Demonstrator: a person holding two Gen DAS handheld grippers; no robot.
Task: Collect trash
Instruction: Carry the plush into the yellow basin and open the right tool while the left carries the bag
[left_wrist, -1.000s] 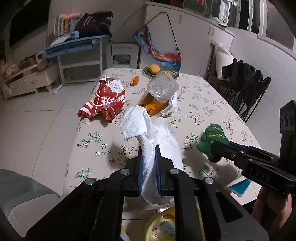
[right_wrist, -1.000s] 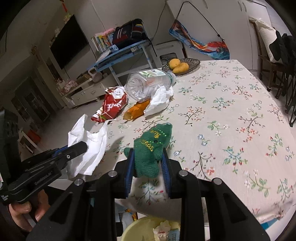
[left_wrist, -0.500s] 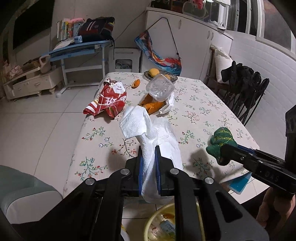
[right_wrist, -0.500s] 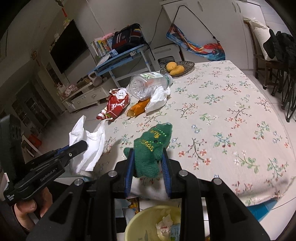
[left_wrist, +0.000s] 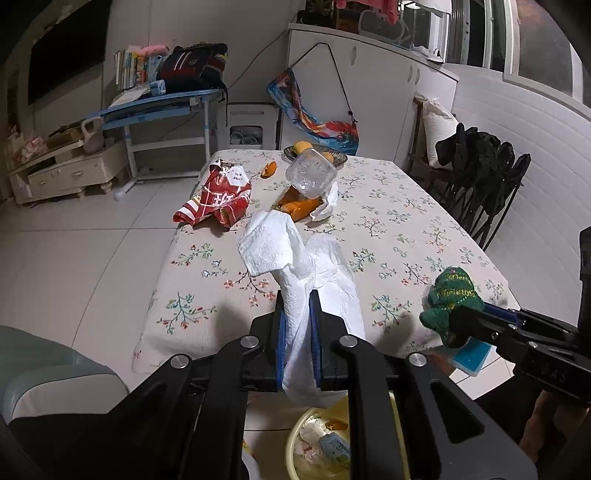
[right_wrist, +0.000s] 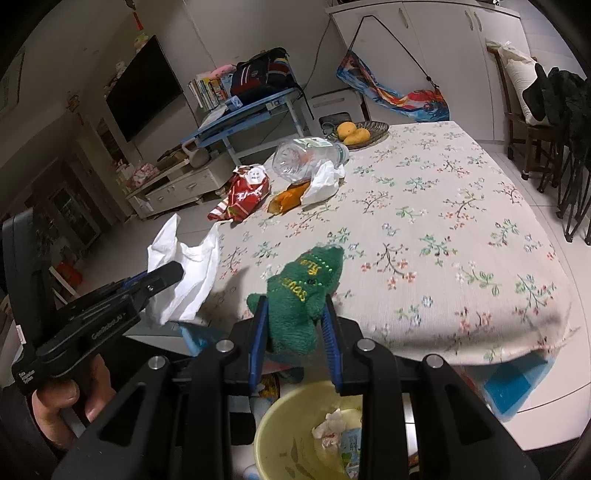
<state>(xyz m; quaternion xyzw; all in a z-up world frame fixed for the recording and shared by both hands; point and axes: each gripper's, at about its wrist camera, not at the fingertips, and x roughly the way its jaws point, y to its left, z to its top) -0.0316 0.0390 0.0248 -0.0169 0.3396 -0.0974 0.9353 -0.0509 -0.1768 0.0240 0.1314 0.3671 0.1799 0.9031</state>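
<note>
1. My left claw (left_wrist: 297, 325) is clamped on a crumpled white paper towel (left_wrist: 295, 258). I pinch it low in the bunch so the loose flaps stand above the pads and a tail hangs below. That keeps it from dragging on the table (left_wrist: 388, 221).

2. My right claw (right_wrist: 293, 325) is clamped on a small green knitted piece with gold lettering (right_wrist: 303, 291). The jaws stand partly apart because the thick wool fills the gap.

3. Both claws sit at the near edge of the table, left one to the left, tilted downward. I judge this is because the yellow waste bin (right_wrist: 273, 417) stands on the floor just below them. Its mouth already holds scraps of paper and wrappers.

4. The two loads are held apart from each other, so each can fall on its own.

5. Further trash lies toward the far left of the table: a red snack bag (left_wrist: 216, 199), a clear plastic bottle (left_wrist: 312, 173) lying on its side, orange peel (left_wrist: 299, 206) under it and another white tissue (left_wrist: 328, 203) beside it.

6. The dish of mangoes (right_wrist: 356, 133) at the far end looks like food to keep, in my view.

7. Next, I think, comes the drop over the bin.
</note>
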